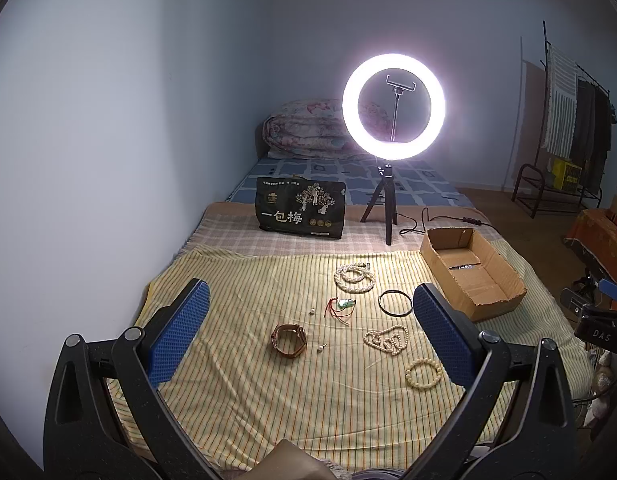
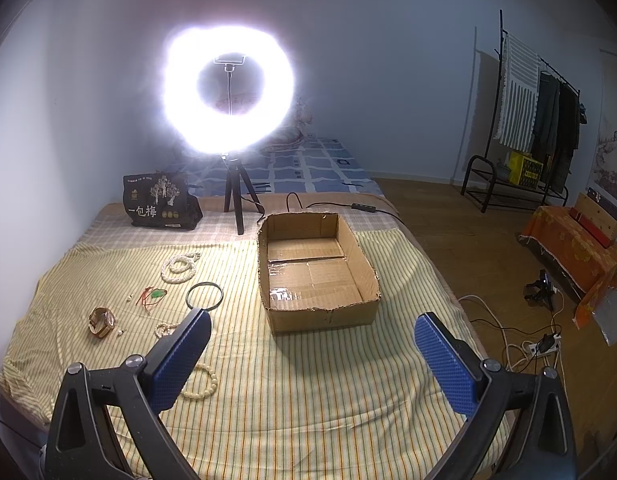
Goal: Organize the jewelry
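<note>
Jewelry lies on a yellow striped cloth (image 1: 244, 392): a coiled white bead necklace (image 1: 354, 277), a black bangle (image 1: 395, 303), a green pendant on red cord (image 1: 342, 305), a brown strap watch (image 1: 289, 339), a pearl strand (image 1: 386, 338), a cream bead bracelet (image 1: 423, 373) and two small pearl earrings (image 1: 312, 311). An empty open cardboard box (image 2: 350, 258) stands to their right. My left gripper (image 1: 310, 304) is open and empty, held above the jewelry. My right gripper (image 2: 312, 334) is open and empty, in front of the box.
A lit ring light on a tripod (image 1: 392, 108) stands behind the cloth, with its cable (image 2: 348, 205) running right. A black snack bag (image 1: 300, 208) stands beside it. A folded quilt (image 1: 308, 128) lies at the bed's far end. A clothes rack (image 2: 536, 120) and floor cables (image 2: 520, 344) are to the right.
</note>
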`<state>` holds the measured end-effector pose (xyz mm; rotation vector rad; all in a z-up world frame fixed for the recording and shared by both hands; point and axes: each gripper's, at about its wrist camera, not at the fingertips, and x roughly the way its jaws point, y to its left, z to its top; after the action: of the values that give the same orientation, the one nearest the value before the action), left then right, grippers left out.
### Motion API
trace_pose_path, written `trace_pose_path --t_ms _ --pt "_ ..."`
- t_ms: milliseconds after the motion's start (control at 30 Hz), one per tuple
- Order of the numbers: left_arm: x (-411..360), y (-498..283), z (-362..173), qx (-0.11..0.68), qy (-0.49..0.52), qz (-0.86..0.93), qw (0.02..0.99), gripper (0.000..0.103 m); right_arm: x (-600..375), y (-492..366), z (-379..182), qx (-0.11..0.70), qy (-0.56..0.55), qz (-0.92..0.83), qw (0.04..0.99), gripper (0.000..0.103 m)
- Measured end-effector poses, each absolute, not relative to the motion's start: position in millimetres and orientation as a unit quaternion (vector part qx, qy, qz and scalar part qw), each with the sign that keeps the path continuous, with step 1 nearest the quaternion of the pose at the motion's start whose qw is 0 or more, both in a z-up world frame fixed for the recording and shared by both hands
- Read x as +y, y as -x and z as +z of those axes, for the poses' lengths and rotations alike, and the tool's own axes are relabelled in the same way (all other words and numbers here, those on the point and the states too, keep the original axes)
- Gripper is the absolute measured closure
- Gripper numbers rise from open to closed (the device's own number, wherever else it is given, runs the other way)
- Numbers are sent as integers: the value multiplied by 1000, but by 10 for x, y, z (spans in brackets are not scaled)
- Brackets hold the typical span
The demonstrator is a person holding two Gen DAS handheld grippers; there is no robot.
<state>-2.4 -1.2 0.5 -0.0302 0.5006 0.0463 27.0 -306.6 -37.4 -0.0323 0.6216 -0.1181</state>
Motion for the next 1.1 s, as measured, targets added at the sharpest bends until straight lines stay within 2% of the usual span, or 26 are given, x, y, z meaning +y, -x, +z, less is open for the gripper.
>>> trace_pose_path --t_ms 1100 --pt "-46 25 -48 250 14 20 968 0 -3060 -295 -356 307 16 -58 950 0"
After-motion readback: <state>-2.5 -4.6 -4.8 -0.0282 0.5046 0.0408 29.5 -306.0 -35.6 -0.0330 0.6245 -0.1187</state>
